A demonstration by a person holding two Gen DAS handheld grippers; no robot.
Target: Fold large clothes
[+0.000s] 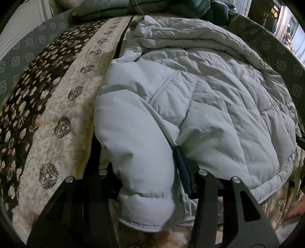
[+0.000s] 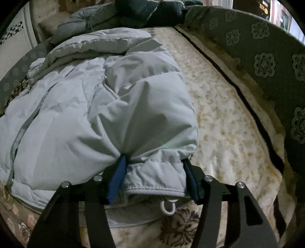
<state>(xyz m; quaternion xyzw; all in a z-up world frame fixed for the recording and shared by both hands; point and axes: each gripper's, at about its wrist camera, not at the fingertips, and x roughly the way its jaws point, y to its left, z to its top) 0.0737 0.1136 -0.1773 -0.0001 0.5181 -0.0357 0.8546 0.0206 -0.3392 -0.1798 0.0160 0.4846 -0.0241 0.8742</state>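
Note:
A pale grey puffy jacket (image 1: 209,95) lies spread on a bed. In the left wrist view one padded sleeve (image 1: 133,143) runs down to my left gripper (image 1: 148,181), which is shut on it near the cuff. The sleeve hides the left pad, while the blue right pad presses its side. In the right wrist view the jacket (image 2: 66,114) fills the left half. My right gripper (image 2: 154,179) is shut on the other sleeve (image 2: 152,118) just above its elastic cuff (image 2: 156,183), and the fabric bunches against the blue pads. A white ring (image 2: 167,207) hangs below the cuff.
The jacket rests on a cream floral blanket (image 1: 63,114) with a dark brown flowered band (image 1: 28,95). A grey patterned padded border (image 2: 266,63) curves along the right side. Dark bedding and clothes (image 2: 148,11) are piled at the far end.

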